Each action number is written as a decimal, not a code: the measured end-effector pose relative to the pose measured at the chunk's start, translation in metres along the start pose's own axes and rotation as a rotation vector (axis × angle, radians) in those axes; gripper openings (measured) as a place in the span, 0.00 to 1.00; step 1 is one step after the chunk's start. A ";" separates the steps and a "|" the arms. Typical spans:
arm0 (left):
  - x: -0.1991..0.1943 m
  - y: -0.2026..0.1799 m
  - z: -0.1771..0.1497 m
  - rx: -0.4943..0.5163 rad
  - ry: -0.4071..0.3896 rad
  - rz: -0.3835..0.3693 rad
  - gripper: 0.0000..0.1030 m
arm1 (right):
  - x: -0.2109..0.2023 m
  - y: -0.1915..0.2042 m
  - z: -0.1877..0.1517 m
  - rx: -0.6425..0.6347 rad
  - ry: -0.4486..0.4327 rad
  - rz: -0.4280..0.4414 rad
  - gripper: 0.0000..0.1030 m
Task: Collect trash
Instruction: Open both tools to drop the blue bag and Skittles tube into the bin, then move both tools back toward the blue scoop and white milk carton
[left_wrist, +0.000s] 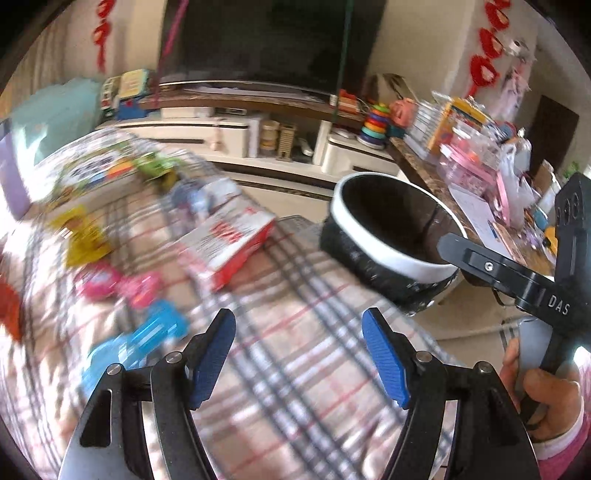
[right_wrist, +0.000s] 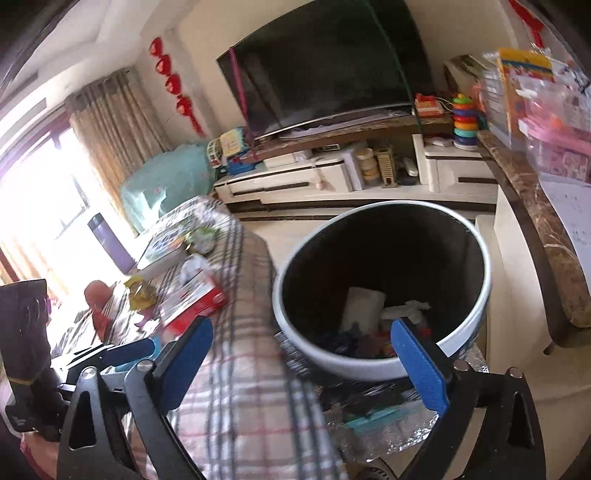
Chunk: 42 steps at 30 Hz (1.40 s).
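My left gripper (left_wrist: 299, 354) hangs open over the plaid tablecloth (left_wrist: 295, 369), nothing between its blue pads. Blurred trash lies to its left: a red-and-white box (left_wrist: 229, 243), a yellow wrapper (left_wrist: 81, 236), pink wrappers (left_wrist: 118, 284) and blue wrappers (left_wrist: 147, 332). The white-rimmed black bin (left_wrist: 373, 240) stands off the table's right edge. My right gripper (right_wrist: 306, 365) is open and empty, straddling the table corner and the bin (right_wrist: 332, 354). Inside the bin lie a white piece (right_wrist: 364, 306), crumpled paper (right_wrist: 406, 310) and dark wrappers (right_wrist: 354, 343).
A marble counter (right_wrist: 535, 221) piled with boxes and bags runs along the right. A TV (right_wrist: 332, 62) on a low white cabinet (right_wrist: 332, 184) stands behind. A purple bottle (right_wrist: 107, 236) is at the table's far left. Crinkled foil (right_wrist: 388, 435) lies below the bin.
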<state>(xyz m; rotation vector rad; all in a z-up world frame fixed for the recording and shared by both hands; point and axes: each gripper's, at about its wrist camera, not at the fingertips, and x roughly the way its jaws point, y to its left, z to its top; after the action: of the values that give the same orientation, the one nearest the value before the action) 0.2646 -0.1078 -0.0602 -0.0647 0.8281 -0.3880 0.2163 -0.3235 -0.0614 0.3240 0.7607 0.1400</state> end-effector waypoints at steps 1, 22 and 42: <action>-0.005 0.005 -0.004 -0.011 -0.002 0.006 0.69 | 0.000 0.006 -0.002 -0.006 0.003 0.007 0.97; -0.081 0.103 -0.070 -0.245 -0.018 0.144 0.69 | 0.044 0.104 -0.055 -0.098 0.152 0.133 0.97; -0.026 0.108 -0.029 0.004 0.090 0.121 0.69 | 0.084 0.110 -0.041 -0.092 0.195 0.127 0.97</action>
<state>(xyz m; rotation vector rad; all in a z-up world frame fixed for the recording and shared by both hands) 0.2611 0.0049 -0.0834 0.0067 0.9156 -0.2805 0.2471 -0.1903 -0.1070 0.2736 0.9235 0.3288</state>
